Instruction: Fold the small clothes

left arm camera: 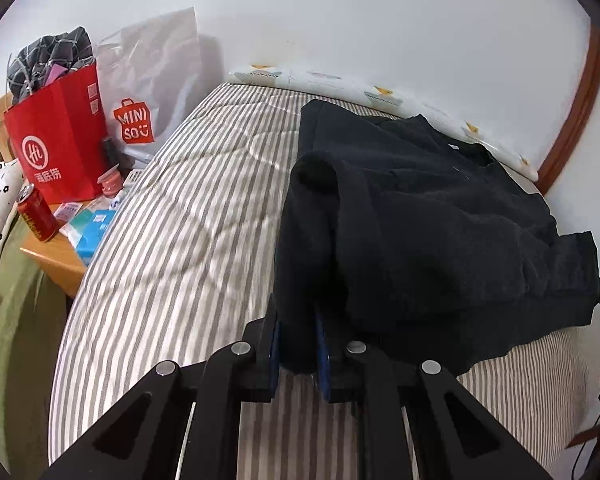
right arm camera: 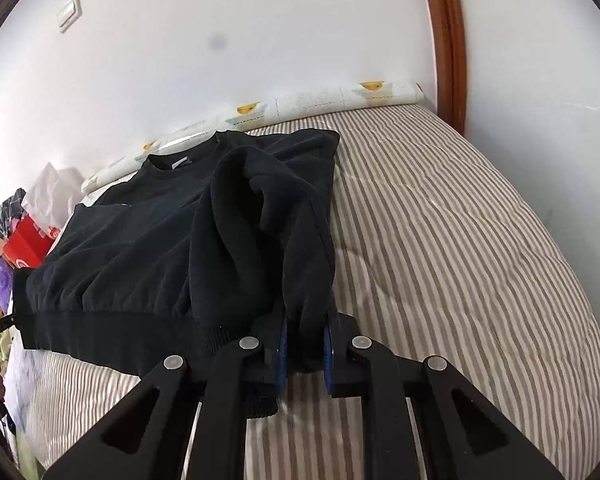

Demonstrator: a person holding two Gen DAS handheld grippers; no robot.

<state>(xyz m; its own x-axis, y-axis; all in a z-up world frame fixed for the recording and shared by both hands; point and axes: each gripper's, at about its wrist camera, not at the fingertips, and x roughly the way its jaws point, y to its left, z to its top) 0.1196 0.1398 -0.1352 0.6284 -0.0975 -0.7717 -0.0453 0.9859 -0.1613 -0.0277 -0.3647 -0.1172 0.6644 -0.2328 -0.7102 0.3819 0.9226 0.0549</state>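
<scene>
A black sweatshirt (left arm camera: 428, 216) lies on a grey-and-white striped bed (left arm camera: 172, 240), its collar towards the wall and its hem towards me. My left gripper (left arm camera: 298, 344) is shut on the sweatshirt's left hem corner and lifts it off the bed. In the right wrist view the sweatshirt (right arm camera: 148, 240) spreads to the left, and my right gripper (right arm camera: 305, 350) is shut on its right hem corner, with a sleeve folded over the body above it. The hem hangs raised between both grippers.
A wooden bedside table (left arm camera: 56, 256) at the left holds a red paper bag (left arm camera: 56, 148), a red can (left arm camera: 36, 212) and small boxes. A white wall and a rolled patterned bumper (right arm camera: 316, 104) run along the bed's far side. A wooden door frame (right arm camera: 446, 40) stands at the right.
</scene>
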